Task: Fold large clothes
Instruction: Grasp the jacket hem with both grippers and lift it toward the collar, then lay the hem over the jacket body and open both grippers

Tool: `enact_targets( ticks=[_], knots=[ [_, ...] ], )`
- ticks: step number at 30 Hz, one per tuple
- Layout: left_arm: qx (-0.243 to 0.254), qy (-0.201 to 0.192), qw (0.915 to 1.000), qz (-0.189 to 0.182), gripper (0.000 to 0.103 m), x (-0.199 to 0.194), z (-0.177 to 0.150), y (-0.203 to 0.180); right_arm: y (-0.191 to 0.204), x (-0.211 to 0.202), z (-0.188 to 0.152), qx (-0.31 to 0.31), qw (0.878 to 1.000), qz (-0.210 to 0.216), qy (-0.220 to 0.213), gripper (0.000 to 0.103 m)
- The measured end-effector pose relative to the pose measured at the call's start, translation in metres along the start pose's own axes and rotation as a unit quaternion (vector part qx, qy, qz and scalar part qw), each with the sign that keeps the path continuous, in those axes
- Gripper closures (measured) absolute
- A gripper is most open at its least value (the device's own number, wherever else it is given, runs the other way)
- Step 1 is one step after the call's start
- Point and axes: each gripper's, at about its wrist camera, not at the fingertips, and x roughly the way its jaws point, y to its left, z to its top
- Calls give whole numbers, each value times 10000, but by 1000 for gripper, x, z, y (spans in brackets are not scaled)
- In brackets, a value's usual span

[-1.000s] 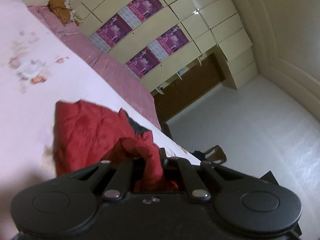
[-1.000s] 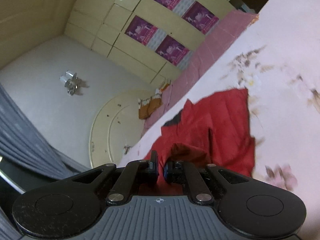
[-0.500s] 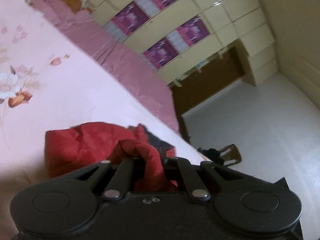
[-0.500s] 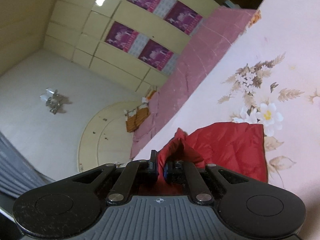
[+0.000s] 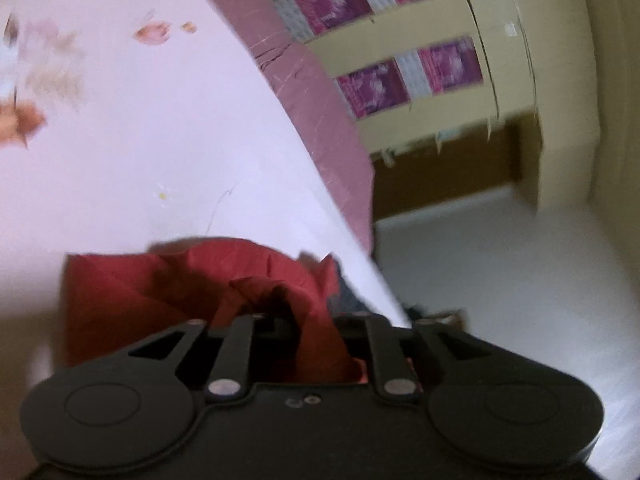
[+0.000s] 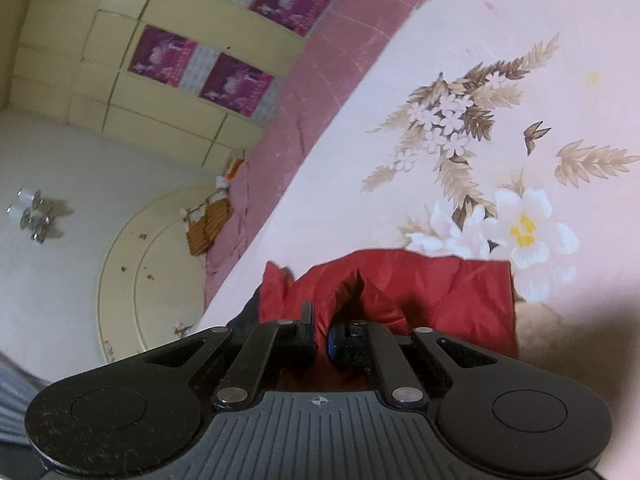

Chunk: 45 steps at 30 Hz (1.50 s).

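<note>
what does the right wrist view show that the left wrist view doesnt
Only the right wrist view: a ceiling lamp, a white flower print on the sheet, and the right hand-held gripper shut on red cloth.

Only the left wrist view: a dark brown opening under the cabinets, and the left hand-held gripper, whose jaws have just been opening, cloth between them.

Both: the red garment on the pink bed sheet and purple posters.

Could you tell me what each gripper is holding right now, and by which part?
The right gripper pinches a bunched fold of the red padded garment. The left gripper has just been opening; a fold hangs between its jaws, grip unclear.
</note>
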Motion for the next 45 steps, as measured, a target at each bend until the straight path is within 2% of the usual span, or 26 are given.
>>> enact_targets(
  ticks=[2, 4, 8, 10, 11, 12, 13, 14, 16, 17, 19, 22, 24, 26, 28, 29, 30, 31, 32, 33, 34, 37, 41, 45],
  knots=[
    [-568, -65, 9980, -281, 76, 6, 1, 18, -6, 8, 5, 172, 9998, -32, 37, 98],
    [-904, -97, 9952, -368, 74, 12, 0, 32, -12, 13, 9, 356, 9993, 38, 50, 98],
    [-1164, -233, 9916, -514, 72, 18, -1, 47, -18, 19, 13, 480, 9987, 148, 5, 98],
    [-1302, -379, 9884, -681, 58, 17, -1, 50, -22, 18, 16, 626, 9976, 299, -87, 96],
    [-1389, -491, 9860, -781, 39, 16, -1, 50, -24, 18, 18, 693, 9969, 360, -136, 91],
    [-1473, -622, 9832, -882, 24, 14, 1, 47, -23, 17, 19, 739, 9963, 382, -239, 65],
    [-1540, -757, 9803, -979, 18, 12, 2, 47, -22, 14, 19, 720, 9959, 378, -401, 28],
    [-1559, -878, 9783, -1045, 11, 9, 4, 45, -20, 10, 20, 624, 9955, 382, -598, 24],
    [-1432, -959, 9800, -994, 13, 4, 10, 39, -15, 4, 22, 505, 9946, 498, -761, 24],
    [-1260, -926, 9838, -880, 14, 3, 13, 36, -13, 2, 23, 443, 9944, 548, -783, 24],
    [-888, -848, 9903, -651, 15, 0, 17, 30, -1, -2, 23, 66, 9960, 357, -810, 24],
    [-78, -614, 9981, -68, 19, 1, 22, 12, 14, 0, 20, -536, 9961, -55, -706, 24],
    [686, -353, 9953, 582, 26, 10, 23, -3, 24, 8, 17, -985, 9925, -430, -584, 25],
    [1479, -51, 9817, 1195, 29, 22, 21, -13, 31, 21, 12, -1315, 9877, -732, -426, 29],
    [2010, 229, 9653, 1652, 34, 39, 15, -19, 33, 38, 6, -1618, 9801, -1125, -230, 31],
    [2181, 298, 9592, 1772, 35, 44, 13, -20, 33, 46, 2, -1724, 9772, -1233, -165, 31],
    [2362, 290, 9540, 1826, 41, 49, 11, -24, 33, 54, 0, -1842, 9735, -1351, -112, 33],
    [2520, 292, 9487, 1886, 50, 53, 10, -26, 35, 61, -3, -1990, 9683, -1505, -84, 49],
    [2640, 295, 9451, 1902, 74, 56, 9, -30, 35, 65, -5, -2168, 9616, -1683, -88, 59],
    [2747, 225, 9419, 1922, 80, 58, 9, -34, 38, 68, -8, -2330, 9557, -1792, -165, 73],
    [2931, 66, 9364, 1930, 83, 59, 7, -39, 42, 70, -11, -2510, 9502, -1825, -278, 82],
    [3342, -86, 9207, 2012, 85, 66, 2, -44, 51, 74, -18, -2886, 9373, -1882, -528, 84],
    [3821, -53, 8932, 2370, 85, 86, -15, -46, 38, 99, -23, -3049, 9257, -2205, -392, 84],
    [4161, -235, 8717, 2577, 85, 86, -33, -55, 33, 103, -29, -3024, 9248, -2224, -621, 85]
  ],
)
